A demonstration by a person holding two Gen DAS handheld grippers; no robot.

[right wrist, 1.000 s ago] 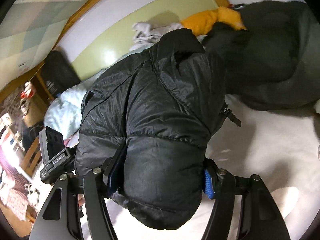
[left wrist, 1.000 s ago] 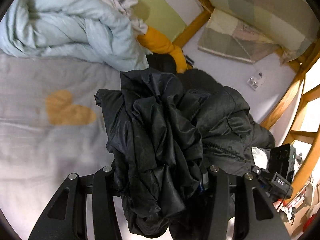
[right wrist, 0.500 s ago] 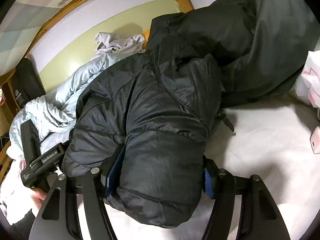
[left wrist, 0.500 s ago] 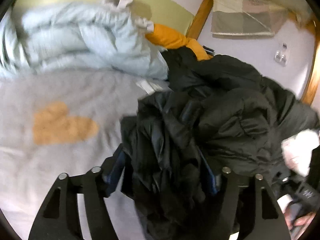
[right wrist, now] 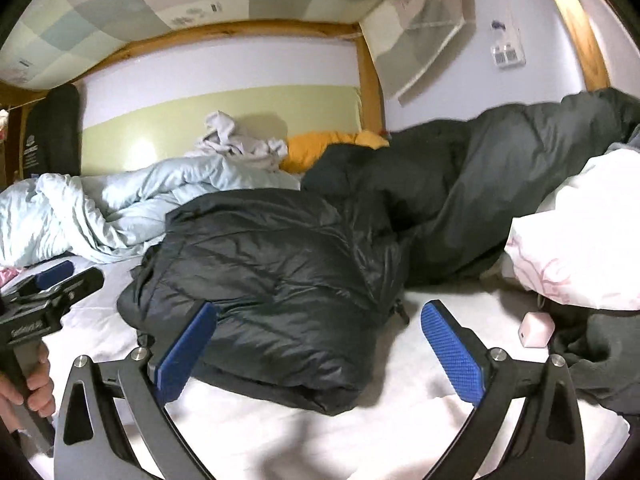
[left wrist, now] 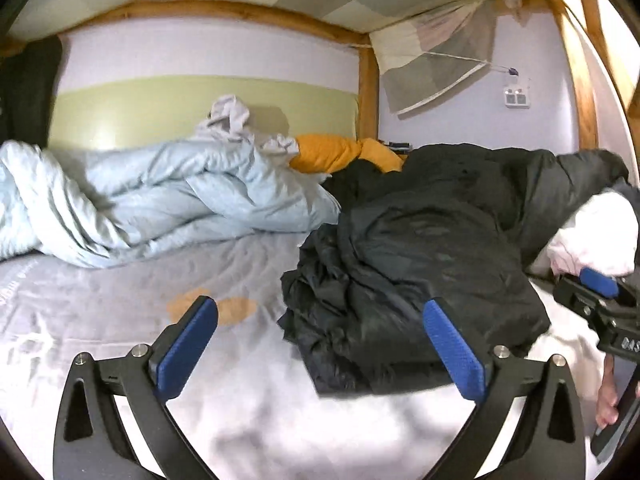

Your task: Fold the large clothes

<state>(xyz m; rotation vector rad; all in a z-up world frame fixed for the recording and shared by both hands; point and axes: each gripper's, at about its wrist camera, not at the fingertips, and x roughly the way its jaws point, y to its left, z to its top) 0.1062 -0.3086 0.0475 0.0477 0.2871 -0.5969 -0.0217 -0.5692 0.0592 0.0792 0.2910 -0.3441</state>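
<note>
A folded black puffer jacket [left wrist: 404, 280] [right wrist: 272, 276] lies as a bundle on the white bed sheet [right wrist: 400, 420]. My left gripper [left wrist: 320, 340] sits just in front of the jacket's left part, its jaws opening wide; the blue pads [left wrist: 188, 344] do not press on the cloth. My right gripper [right wrist: 318, 340] faces the jacket's near corner, which lies between its jaws as they open, free of the pads [right wrist: 448, 344]. Each gripper shows at the edge of the other view, right gripper [left wrist: 600, 304] and left gripper [right wrist: 52, 292], with a hand on its handle.
A light blue duvet [left wrist: 160, 200] is heaped at the back left, with a grey garment [left wrist: 230, 114] and an orange one [left wrist: 332, 152] behind. A second dark jacket [right wrist: 500, 184], a white pillow [right wrist: 572, 240] and a small pink box [right wrist: 536, 328] lie right. A wooden bed post [left wrist: 368, 92] stands behind.
Both grippers held the black jacket bundled between their jaws; now both have let go, spread wide and drawn back. The jacket rests on the bed.
</note>
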